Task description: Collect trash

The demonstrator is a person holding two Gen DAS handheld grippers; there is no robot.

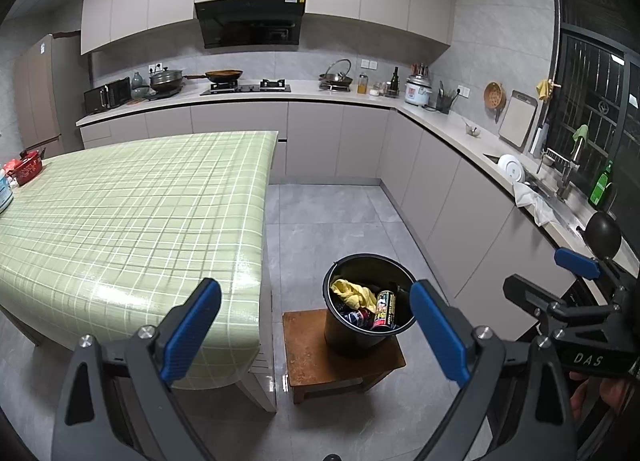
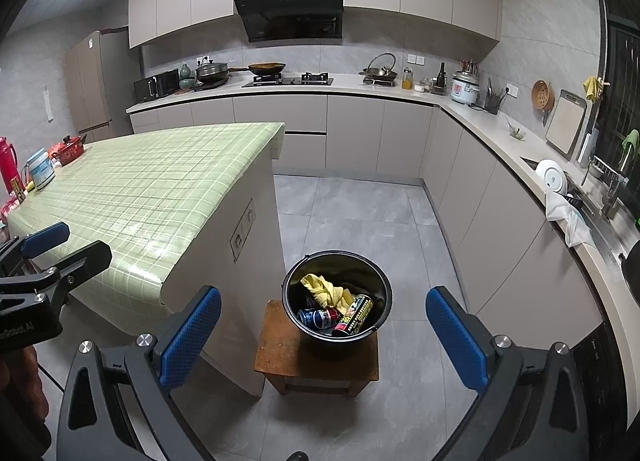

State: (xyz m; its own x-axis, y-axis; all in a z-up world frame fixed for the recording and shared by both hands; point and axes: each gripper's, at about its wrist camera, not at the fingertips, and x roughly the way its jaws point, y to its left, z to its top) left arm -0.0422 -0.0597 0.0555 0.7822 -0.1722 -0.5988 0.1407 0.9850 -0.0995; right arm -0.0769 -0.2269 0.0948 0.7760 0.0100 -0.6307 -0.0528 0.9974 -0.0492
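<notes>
A black bucket (image 1: 340,331) (image 2: 292,281) stands on a small brown wooden stool (image 1: 308,365) (image 2: 276,349) beside the table. Inside it lie a crumpled yellow cloth (image 1: 354,293) (image 2: 326,289), a blue can (image 2: 318,317) and a dark can with yellow print (image 1: 385,309) (image 2: 356,315). My left gripper (image 1: 316,325) is open above and in front of the bucket, nothing between its blue pads (image 1: 192,333). My right gripper (image 2: 324,331) is open too, held over the stool, empty. Each gripper shows at the edge of the other's view.
A table with a green checked cloth (image 1: 132,221) (image 2: 132,197) fills the left; a red pot (image 2: 70,151), a white tub (image 2: 41,172) and a red flask (image 2: 6,163) stand at its far end. Kitchen counters (image 2: 500,129) run along the back and right, with a sink (image 2: 600,201). Grey tiled floor (image 2: 360,213) lies between.
</notes>
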